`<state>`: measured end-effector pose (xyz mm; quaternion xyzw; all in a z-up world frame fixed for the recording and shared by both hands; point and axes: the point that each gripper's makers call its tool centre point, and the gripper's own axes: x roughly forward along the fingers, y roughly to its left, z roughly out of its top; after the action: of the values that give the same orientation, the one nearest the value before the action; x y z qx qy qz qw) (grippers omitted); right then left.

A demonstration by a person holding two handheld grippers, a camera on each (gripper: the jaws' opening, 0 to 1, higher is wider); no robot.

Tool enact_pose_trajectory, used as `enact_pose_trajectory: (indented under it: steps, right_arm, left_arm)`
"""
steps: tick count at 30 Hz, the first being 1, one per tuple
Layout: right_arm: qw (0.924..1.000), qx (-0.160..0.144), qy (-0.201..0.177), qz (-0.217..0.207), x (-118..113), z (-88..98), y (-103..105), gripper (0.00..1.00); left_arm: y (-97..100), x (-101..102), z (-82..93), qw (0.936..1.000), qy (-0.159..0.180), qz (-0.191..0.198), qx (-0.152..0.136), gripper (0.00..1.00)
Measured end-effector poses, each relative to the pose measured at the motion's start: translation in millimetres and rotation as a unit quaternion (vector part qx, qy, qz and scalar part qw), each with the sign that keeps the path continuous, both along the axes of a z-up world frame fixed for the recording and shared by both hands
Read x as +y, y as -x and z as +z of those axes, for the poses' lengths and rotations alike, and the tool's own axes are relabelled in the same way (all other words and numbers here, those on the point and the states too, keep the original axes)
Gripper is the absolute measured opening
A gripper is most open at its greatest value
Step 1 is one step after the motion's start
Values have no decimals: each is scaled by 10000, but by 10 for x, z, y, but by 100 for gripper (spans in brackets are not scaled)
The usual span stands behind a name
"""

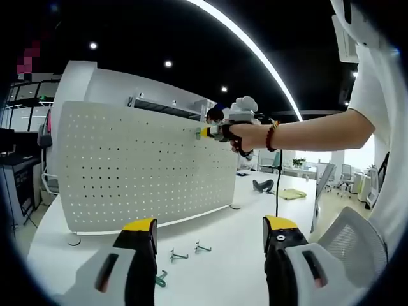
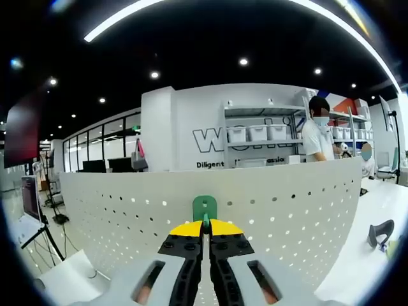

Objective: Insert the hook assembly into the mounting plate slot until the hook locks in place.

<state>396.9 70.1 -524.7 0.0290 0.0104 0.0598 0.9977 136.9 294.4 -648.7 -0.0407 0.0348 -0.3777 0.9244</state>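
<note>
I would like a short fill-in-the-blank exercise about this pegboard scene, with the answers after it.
1. The right claw is shut on a small ____ plastic hook.
2. The hook is held near the white perforated board's ____ edge.
3. The left claw is ____.
4. Two metal hooks lie on the white ____.

Answers: green; top; open; table

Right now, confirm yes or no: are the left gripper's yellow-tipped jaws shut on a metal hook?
No, the left gripper stands open and empty, while two metal hooks lie on the white table between its jaws.

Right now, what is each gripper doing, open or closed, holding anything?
Left gripper: open, holding nothing.
Right gripper: closed on the green hook, up against the pegboard.
</note>
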Motion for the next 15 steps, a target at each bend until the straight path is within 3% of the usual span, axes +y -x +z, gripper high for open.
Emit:
enact_pose_trajectory:
  steps: [2, 8, 15]
  right_arm:
    - [9997, 42, 240, -84, -11, -23, -26, 1]
    - [9995, -72, 266, -121, 23, 9, -59, 1]
    - [9997, 47, 143, -165, 11, -56, -70, 1]
  left_arm:
    - [-8, 13, 4, 10000, 25, 18, 4, 69]
    - [-6, 46, -12, 10000, -1, 61, 18, 69]
    - [-4, 79, -27, 9999, 6, 109, 41, 69]
